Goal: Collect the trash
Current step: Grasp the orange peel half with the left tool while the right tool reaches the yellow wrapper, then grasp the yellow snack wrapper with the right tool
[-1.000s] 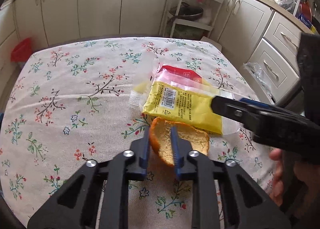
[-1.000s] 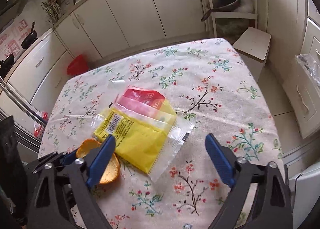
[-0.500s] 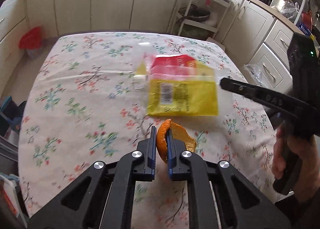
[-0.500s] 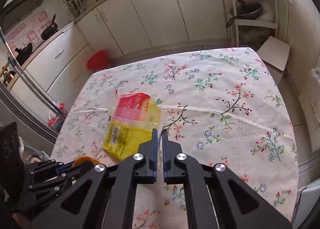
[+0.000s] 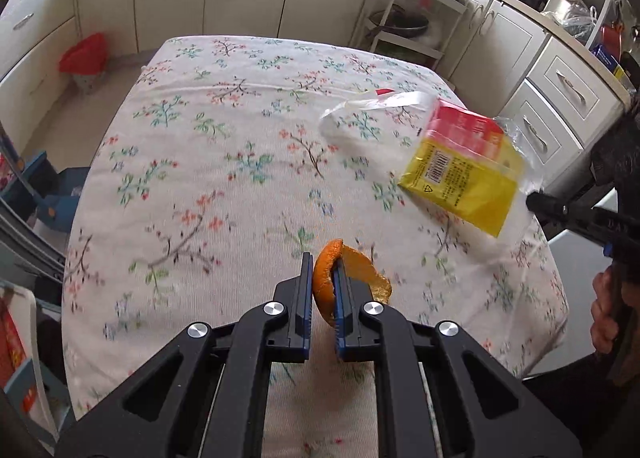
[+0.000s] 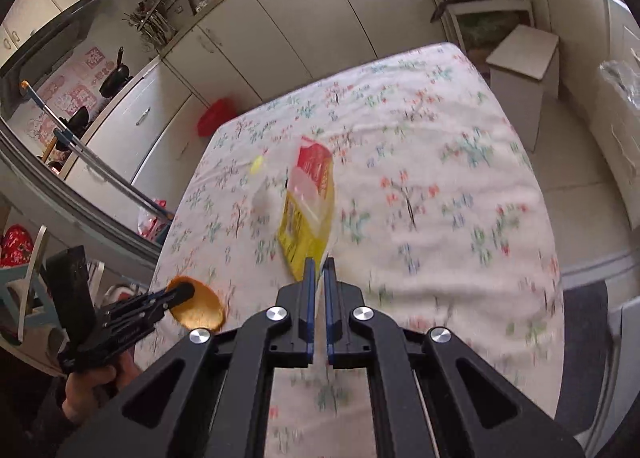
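One curved, bumpy orange peel is pinched in the left gripper. One shiny yellow-and-red plastic wrapper is pinched by its clear edge in the right gripper, lifted above the flowery tablecloth.

The peel is a curved piece of orange skin, bright orange outside and paler yellow inside. It stands on edge, lifted above the bench, low in the middle of the left wrist view. The wrapper is a flat plastic packet, red at one end and yellow at the other, with a barcode and a clear edge. It hangs tilted in the air at the right of that view.
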